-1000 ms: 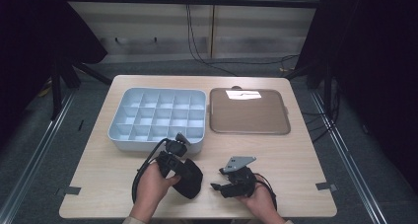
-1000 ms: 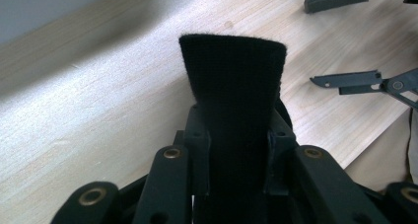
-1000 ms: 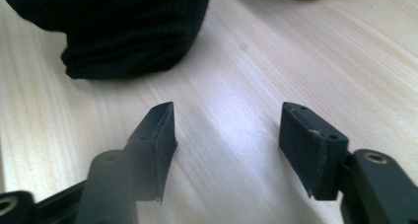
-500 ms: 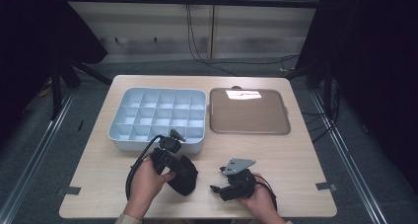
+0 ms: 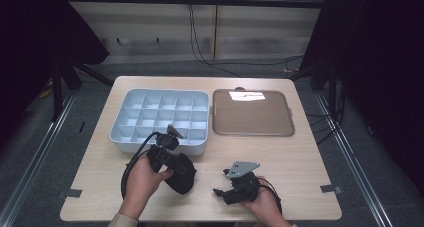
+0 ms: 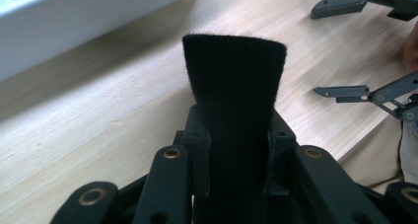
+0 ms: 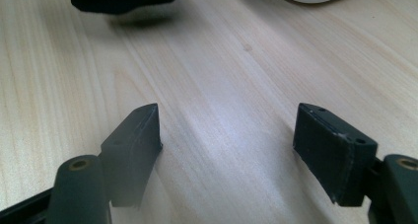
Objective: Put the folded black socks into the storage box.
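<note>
My left gripper (image 6: 236,130) is shut on a black fabric piece (image 6: 234,86) that sticks up between its jaws. In the high view the left gripper (image 5: 176,168) holds the dark piece (image 5: 184,176) just above the table, in front of the white compartment tray (image 5: 125,137). My right gripper (image 7: 226,130) rests low over the bare wood near the front edge; its jaws have just been opening and nothing is between them. From above, the right gripper (image 5: 220,191) points left toward the fabric. The left gripper view shows the right gripper (image 6: 340,49) wide apart at upper right.
A brown flat tray (image 5: 252,118) lies to the right of the white tray, with a white slip (image 5: 246,95) at its far edge. The wooden table (image 5: 300,162) has bare room at the front right. Black cables trail from both grippers.
The left hand has drifted left and slightly up with the black fabric piece in its jaws. The right hand has stayed where it was.
</note>
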`<act>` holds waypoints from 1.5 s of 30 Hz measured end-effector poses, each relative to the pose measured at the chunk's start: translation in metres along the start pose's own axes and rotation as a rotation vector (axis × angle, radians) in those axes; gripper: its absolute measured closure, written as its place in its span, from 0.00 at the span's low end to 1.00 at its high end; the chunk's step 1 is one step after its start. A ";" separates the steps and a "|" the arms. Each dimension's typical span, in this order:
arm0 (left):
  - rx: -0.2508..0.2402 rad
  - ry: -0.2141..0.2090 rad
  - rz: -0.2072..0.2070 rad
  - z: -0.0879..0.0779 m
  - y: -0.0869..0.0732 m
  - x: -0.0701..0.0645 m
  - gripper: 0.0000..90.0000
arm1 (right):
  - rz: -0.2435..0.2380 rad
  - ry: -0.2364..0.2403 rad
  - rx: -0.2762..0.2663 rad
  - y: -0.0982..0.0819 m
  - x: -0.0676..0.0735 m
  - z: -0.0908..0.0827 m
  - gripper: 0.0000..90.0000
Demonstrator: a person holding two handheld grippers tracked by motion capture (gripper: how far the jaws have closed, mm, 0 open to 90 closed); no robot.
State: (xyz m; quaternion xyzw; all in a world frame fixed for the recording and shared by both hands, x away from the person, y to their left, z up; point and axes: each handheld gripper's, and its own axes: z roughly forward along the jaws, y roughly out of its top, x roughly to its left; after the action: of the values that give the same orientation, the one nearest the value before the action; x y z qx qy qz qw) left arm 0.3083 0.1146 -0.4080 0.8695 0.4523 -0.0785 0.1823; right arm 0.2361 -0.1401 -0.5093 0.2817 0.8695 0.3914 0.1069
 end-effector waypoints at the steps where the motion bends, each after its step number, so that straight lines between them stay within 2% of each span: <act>1: -0.003 0.001 -0.001 -0.002 0.000 0.001 0.78 | -0.001 0.001 0.000 0.000 0.000 0.000 0.28; 7: -0.004 0.013 -0.014 -0.010 -0.001 0.009 0.78 | -0.005 0.001 0.001 0.000 0.000 0.000 0.28; 26: -0.005 0.045 -0.034 -0.032 -0.002 0.021 0.78 | -0.002 -0.002 0.003 -0.001 0.001 0.000 0.25; 34: -0.005 0.042 -0.053 -0.042 -0.005 0.031 0.78 | 0.002 -0.003 0.003 -0.001 0.002 0.000 0.25; 45: -0.012 0.070 -0.064 -0.056 -0.005 0.041 0.78 | 0.005 -0.009 0.005 -0.001 0.002 -0.001 0.25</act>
State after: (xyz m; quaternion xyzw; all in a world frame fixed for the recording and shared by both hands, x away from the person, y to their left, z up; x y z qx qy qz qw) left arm 0.3266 0.1703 -0.3701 0.8556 0.4865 -0.0513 0.1691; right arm 0.2338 -0.1396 -0.5094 0.2856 0.8693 0.3885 0.1091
